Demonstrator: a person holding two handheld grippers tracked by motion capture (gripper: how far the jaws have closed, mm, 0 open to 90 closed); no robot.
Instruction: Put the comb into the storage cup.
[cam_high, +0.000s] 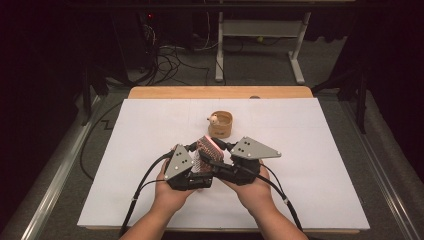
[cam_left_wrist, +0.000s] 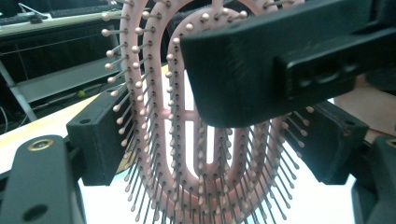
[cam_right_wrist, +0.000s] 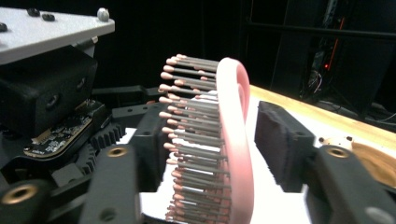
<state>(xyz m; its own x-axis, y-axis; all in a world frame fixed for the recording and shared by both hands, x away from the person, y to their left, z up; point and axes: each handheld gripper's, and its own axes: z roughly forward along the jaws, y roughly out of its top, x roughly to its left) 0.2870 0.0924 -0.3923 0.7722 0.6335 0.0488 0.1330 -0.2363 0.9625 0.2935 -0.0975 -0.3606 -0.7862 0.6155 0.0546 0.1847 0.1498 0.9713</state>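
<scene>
A pink vented hairbrush (cam_high: 207, 149) with brown-tipped bristles is held up off the white table, in front of the person's two hands. My left gripper (cam_high: 199, 158) is shut on the brush head, one jaw on each side edge of the hairbrush (cam_left_wrist: 187, 115). My right gripper (cam_high: 215, 152) comes in from the right. The right gripper view shows the hairbrush (cam_right_wrist: 233, 140) between its jaws: bristle tips are at the left jaw, and a thin gap lies between the pink back and the right jaw. One black finger (cam_left_wrist: 261, 60) of the right gripper crosses the bristles in the left gripper view.
A small round wooden cup (cam_high: 221, 124) with a little figurine (cam_high: 214, 119) at its rim stands on the white table top (cam_high: 310, 150) just behind the brush. The table's wooden edge (cam_high: 220, 92) runs along the far side. Beyond it are floor cables and a white desk frame (cam_high: 260, 40).
</scene>
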